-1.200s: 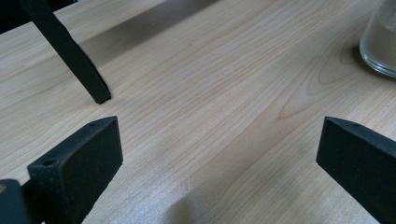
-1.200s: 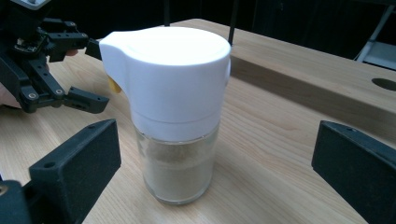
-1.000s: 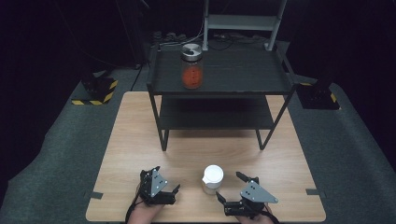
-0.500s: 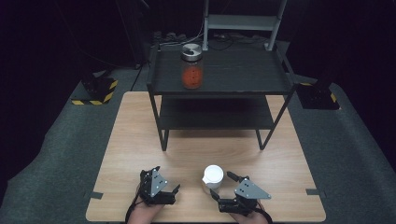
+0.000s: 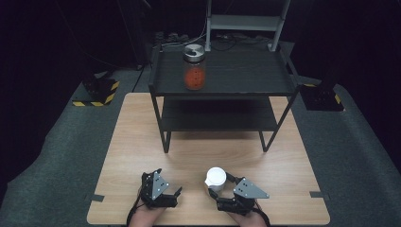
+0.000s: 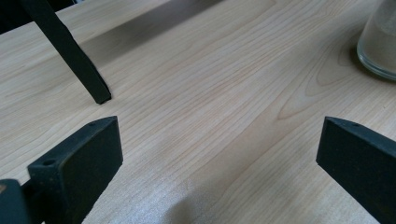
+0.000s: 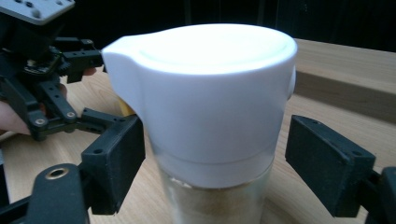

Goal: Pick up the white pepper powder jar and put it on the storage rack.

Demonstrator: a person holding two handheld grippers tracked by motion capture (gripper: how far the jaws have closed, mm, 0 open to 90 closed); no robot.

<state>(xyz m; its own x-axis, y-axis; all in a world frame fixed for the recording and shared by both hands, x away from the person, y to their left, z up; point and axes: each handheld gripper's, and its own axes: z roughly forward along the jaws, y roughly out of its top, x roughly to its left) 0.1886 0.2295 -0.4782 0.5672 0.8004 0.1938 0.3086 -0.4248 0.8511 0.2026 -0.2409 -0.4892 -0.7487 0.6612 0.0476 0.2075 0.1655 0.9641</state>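
White-capped jar (image 7: 205,107), right tongs (image 7: 212,163) closing, seemingly untouched

High view looks down; both tongs views, close, share the table (image 5: 142,142).

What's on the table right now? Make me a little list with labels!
table: light wood
white-lidded jar: glass, stands at the near edge, something pale and sandy inside
right gripper: around the white-lidded jar, jaws just been closing, left jaw at the jar, a gap at the right one
left gripper: jaws wide apart over bare wood, nothing between them
shelf rack: black, two levels, at the far side
metal-lidded jar: on the top shelf, something red inside
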